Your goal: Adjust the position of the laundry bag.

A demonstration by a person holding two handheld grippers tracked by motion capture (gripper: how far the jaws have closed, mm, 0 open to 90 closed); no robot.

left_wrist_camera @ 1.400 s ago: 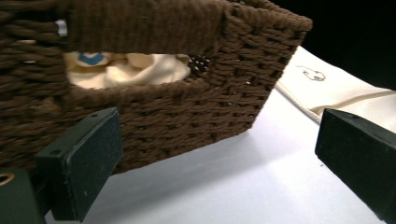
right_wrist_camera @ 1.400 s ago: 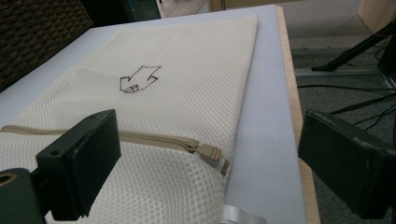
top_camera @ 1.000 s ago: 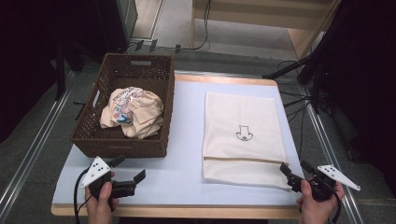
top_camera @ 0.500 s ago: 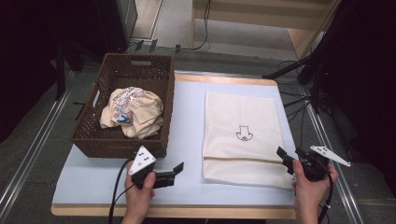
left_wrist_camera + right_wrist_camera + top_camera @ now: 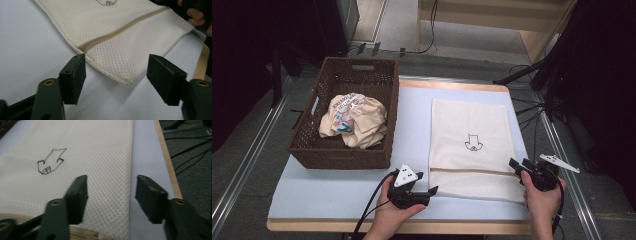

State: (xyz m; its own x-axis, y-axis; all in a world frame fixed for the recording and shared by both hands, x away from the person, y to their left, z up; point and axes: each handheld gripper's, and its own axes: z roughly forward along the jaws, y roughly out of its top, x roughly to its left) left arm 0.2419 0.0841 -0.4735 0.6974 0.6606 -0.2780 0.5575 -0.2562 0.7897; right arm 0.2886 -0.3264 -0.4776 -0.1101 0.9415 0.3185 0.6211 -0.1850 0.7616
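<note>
- Cream mesh bag [image 5: 472, 142] lies flat on the desk [image 5: 412, 130], right half, zipper end toward me.
- My left tongs [image 5: 428, 192] sit at the bag's 7 o'clock corner; jaws have just been closing, now part open, the corner [image 5: 125, 75] between them, untouched.
- My right tongs [image 5: 515, 165] sit at the bag's 4 o'clock edge; jaws likewise closing, straddling the edge [image 5: 125, 195], not gripping.
- Wicker basket [image 5: 362, 75] with crumpled cloth [image 5: 354, 120] stands at the bag's 9 o'clock.

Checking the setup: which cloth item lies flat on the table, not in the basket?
The cream mesh bag with the small drawing lies spread flat; the crumpled cloth sits bunched inside the wicker basket.
</note>
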